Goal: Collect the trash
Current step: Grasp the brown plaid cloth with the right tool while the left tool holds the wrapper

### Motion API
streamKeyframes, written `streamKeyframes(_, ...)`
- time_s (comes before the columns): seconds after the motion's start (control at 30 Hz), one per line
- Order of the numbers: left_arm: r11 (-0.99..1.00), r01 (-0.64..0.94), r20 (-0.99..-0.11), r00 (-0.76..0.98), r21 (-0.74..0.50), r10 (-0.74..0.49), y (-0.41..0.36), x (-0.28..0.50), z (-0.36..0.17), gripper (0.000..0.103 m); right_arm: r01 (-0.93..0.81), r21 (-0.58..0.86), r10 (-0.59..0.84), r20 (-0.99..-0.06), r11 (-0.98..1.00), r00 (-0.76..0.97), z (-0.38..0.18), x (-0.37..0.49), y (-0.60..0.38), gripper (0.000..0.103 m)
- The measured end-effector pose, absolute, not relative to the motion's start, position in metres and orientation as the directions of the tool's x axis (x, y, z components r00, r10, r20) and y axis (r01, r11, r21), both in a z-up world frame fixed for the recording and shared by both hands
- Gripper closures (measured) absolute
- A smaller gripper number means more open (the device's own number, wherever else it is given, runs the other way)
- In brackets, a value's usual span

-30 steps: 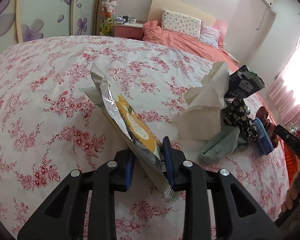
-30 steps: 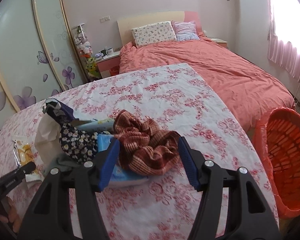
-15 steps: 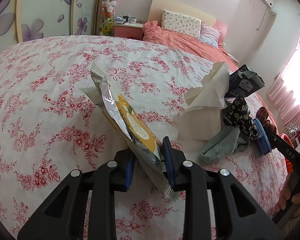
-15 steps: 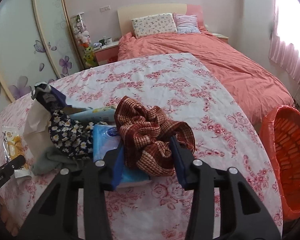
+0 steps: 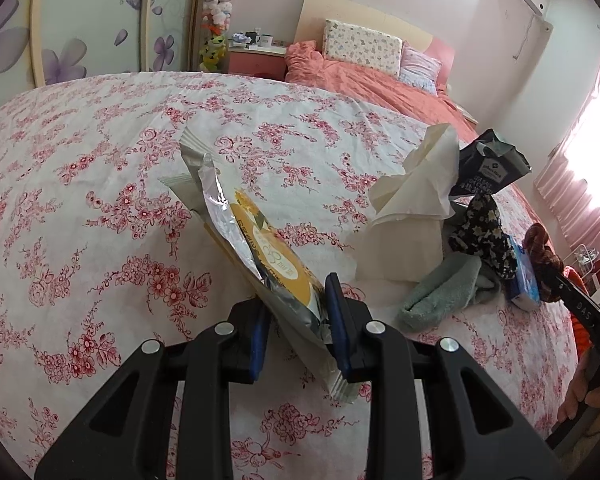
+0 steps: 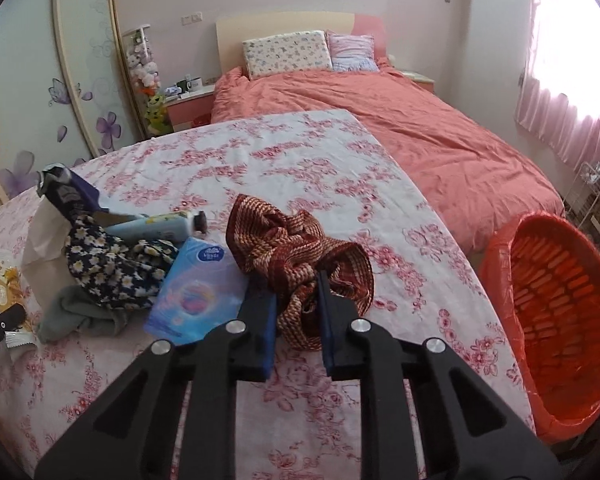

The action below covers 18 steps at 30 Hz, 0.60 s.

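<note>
My left gripper is shut on a yellow and silver snack wrapper, which sticks up and away from the flowered bedspread. In the right wrist view, my right gripper has its jaws closing on a crumpled red-brown patterned cloth, and the blue pads press into its near folds. An orange plastic basket lined with a red bag stands on the floor to the right of the bed's edge.
Left of the cloth lie a blue tissue pack, a dark flowered fabric, a lotion tube, a green towel, a white tissue and a dark snack bag. A pink bed lies behind.
The right gripper's jaws have narrowed from wide around the patterned cloth to pinching it, and it has moved in closer. The left gripper and its wrapper have kept still.
</note>
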<state>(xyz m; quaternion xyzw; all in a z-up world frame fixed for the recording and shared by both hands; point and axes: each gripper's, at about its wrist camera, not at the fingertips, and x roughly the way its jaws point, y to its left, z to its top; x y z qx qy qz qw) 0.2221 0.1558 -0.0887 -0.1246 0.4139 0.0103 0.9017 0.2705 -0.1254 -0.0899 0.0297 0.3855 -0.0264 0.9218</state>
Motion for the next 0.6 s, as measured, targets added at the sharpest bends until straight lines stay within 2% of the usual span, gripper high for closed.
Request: streamKeyframes(0.6, 0.991, -0.063, -0.729, 0.684, -0.116, -0.042, 0.137, 0.22, -0.054, 0.088, 0.045, 0.063, 0.008, -0.661, 0.997, 0.75, -0.059, 0.248, -0.129, 0.086)
